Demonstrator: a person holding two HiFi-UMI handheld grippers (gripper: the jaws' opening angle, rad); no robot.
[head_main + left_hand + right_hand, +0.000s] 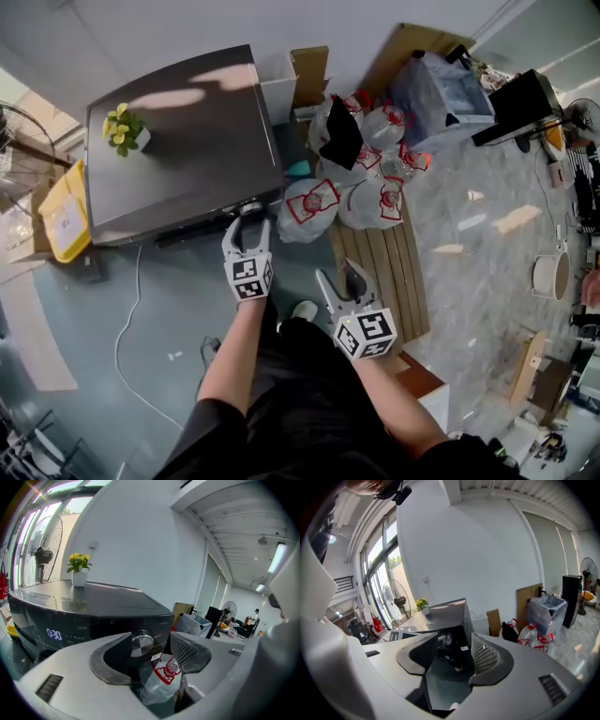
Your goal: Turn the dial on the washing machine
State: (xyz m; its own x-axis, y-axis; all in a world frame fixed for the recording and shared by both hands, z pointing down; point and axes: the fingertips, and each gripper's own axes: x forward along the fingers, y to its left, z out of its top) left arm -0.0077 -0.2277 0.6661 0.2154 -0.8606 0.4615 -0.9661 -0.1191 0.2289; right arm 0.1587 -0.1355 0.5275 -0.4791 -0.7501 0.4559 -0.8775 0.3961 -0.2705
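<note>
The dark washing machine (178, 141) stands ahead, seen from above in the head view. Its silver dial (141, 644) sits at the right end of the front panel, with a lit display (54, 633) further left. My left gripper (246, 234) is open and points at the dial; in the left gripper view (152, 652) the dial shows between the jaws, still apart from both pads. My right gripper (342, 284) hangs lower and to the right, open and holding nothing (454, 656). From there the machine (445, 613) shows at an angle.
A small yellow potted plant (124, 128) stands on the machine's lid. Several tied clear bags with red print (366, 187) lie right of the machine beside a wooden pallet (384, 262). A yellow box (66, 211) sits at the left, and a white cable (127, 328) trails on the floor.
</note>
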